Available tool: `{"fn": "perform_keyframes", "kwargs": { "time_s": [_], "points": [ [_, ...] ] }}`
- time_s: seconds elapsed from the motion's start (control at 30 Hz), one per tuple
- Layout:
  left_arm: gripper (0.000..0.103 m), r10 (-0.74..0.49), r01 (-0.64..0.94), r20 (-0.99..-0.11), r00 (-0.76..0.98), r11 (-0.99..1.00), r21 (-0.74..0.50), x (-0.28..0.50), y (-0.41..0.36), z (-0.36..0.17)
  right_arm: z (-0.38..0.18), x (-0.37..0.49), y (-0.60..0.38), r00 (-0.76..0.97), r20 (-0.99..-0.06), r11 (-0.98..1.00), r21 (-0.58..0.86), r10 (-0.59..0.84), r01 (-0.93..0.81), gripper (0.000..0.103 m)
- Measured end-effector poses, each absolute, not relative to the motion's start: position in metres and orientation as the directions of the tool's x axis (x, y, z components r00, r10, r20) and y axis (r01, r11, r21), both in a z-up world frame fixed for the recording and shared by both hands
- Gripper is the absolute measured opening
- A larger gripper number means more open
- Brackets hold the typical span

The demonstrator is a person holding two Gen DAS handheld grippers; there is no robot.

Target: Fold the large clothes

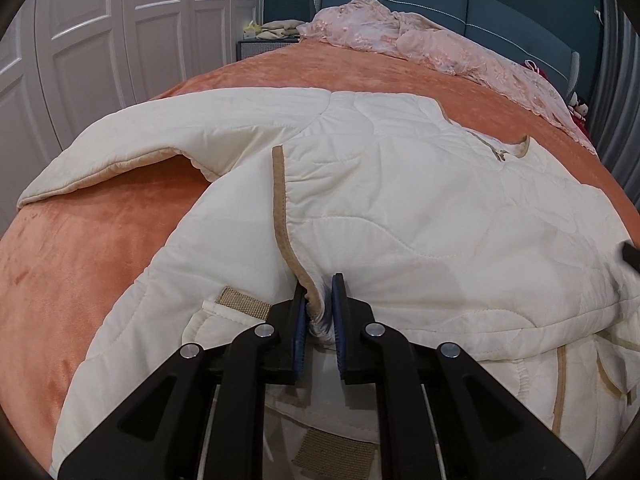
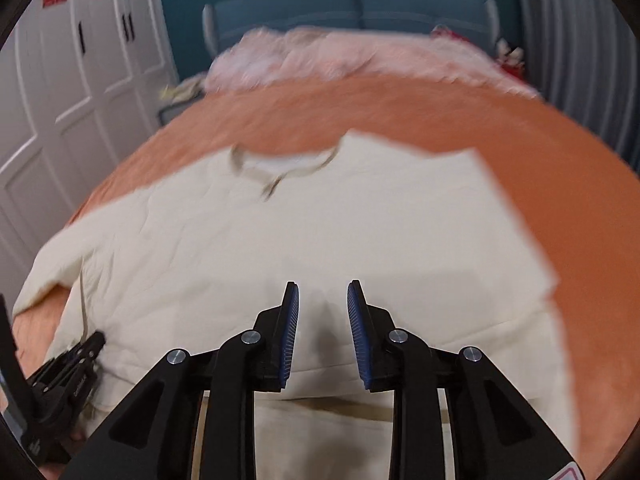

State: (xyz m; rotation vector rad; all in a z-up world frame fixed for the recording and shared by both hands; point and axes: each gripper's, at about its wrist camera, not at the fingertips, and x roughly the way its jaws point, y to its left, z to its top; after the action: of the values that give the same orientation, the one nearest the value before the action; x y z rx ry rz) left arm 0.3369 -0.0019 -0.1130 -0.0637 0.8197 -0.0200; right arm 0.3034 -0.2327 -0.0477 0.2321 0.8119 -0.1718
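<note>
Left wrist: left gripper [image 1: 320, 300] clamped on the tan-trimmed front edge of the cream quilted jacket [image 1: 420, 208], which lies spread on the orange velvety bedspread [image 1: 80, 248].

Right wrist, blurred: right gripper [image 2: 323, 308] released, pads apart above the jacket [image 2: 320, 224], nothing between them. No writing readable.

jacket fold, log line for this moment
left gripper: shut on jacket trim | right gripper: open, empty, over jacket | bed

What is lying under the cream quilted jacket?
Under the cream quilted jacket lies an orange blanket, visible around it and beneath its raised sleeve. What the jacket body covers cannot be seen.
</note>
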Motion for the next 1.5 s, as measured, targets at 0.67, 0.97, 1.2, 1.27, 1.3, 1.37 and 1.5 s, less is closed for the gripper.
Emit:
{"fn": "perform_keyframes", "kwargs": {
  "time_s": [0.67,0.97,1.2,1.27,1.3,1.37,1.5],
  "points": [
    [0.033,-0.131,0.000,-0.719,0.682,0.984,-0.179,0.335,0.016,-0.106,-0.089,0.300,-0.212,0.665,-0.734,0.965,0.051,-0.138,0.256,0.026],
    [0.077,-0.105,-0.313,-0.703,0.703,0.842,-0.439,0.341,0.233,-0.061,-0.088,0.299,-0.214,0.672,-0.728,0.964,0.059,-0.136,0.259,0.027],
    [0.065,-0.019,-0.556,-0.765,0.643,0.676,-0.484,0.373,0.363,-0.102,-0.089,0.299,-0.213,0.671,-0.726,0.964,0.041,-0.151,0.261,0.027],
    [0.055,-0.010,-0.561,-0.762,0.648,0.670,-0.486,0.385,0.369,-0.099,-0.089,0.299,-0.212,0.671,-0.726,0.964,0.038,-0.153,0.262,0.027],
    [0.034,-0.021,-0.557,-0.762,0.647,0.669,-0.491,0.391,0.369,-0.099,-0.089,0.300,-0.211,0.670,-0.726,0.964,0.037,-0.154,0.262,0.027],
    [0.013,-0.017,-0.562,-0.772,0.635,0.676,-0.477,0.405,0.364,-0.096,-0.089,0.299,-0.211,0.671,-0.725,0.964,0.037,-0.154,0.262,0.027],
    [0.006,0.018,-0.469,-0.725,0.688,0.774,-0.426,0.422,0.334,-0.046,-0.089,0.299,-0.212,0.672,-0.725,0.964,0.040,-0.152,0.261,0.027]
  ]
}}
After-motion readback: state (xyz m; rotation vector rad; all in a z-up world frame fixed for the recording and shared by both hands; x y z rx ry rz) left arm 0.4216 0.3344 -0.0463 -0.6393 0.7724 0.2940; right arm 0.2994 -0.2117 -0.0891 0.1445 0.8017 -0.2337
